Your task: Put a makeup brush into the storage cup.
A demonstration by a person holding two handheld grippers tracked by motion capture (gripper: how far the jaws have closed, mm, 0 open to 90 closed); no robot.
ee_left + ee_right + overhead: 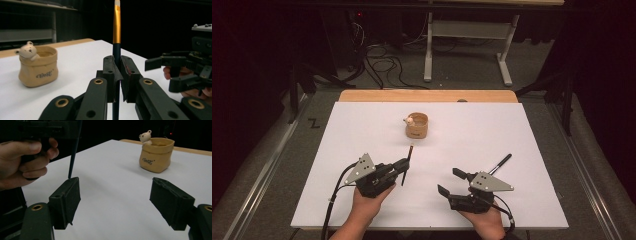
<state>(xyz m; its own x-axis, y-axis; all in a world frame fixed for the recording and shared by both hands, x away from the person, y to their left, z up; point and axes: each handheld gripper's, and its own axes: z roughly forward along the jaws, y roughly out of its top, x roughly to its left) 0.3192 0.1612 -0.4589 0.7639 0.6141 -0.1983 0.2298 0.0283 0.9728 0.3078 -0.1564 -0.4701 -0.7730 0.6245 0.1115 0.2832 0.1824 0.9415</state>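
- The left gripper (pixel 404 167) is grasping a slim brush (pixel 116 27) between its clenched jaws; the brush is standing upright in the left gripper view, its gold band above the pads and its dark handle running down between them.
- In the high view the brush (pixel 407 165) is angling over the white counter (pixel 492 130), its tip toward the pot.
- The right gripper (pixel 451 181) is sitting just above the near part of the counter with its jaws released and nothing between them; in the right gripper view bare white counter is showing between the two pads (pixel 67 200).
- A tan ceramic pot (pixel 417 126) is standing upright near the middle of the counter, well apart from both grippers, with a small bear figure (pixel 28 50) leaning on its rim.
- A second dark brush (pixel 500 164) is lying flat on the counter just behind the right gripper, pointing away toward the right.
- Nothing is lying between the left gripper and the pot; the stretch of counter there is bare.
- The two grippers are sitting near one another, apart, each one showing in the other's view.
- Beyond the far wooden edge (pixel 427 95) of the counter, cables (pixel 384 65) are trailing over the floor beside a white metal frame (pixel 467 45).
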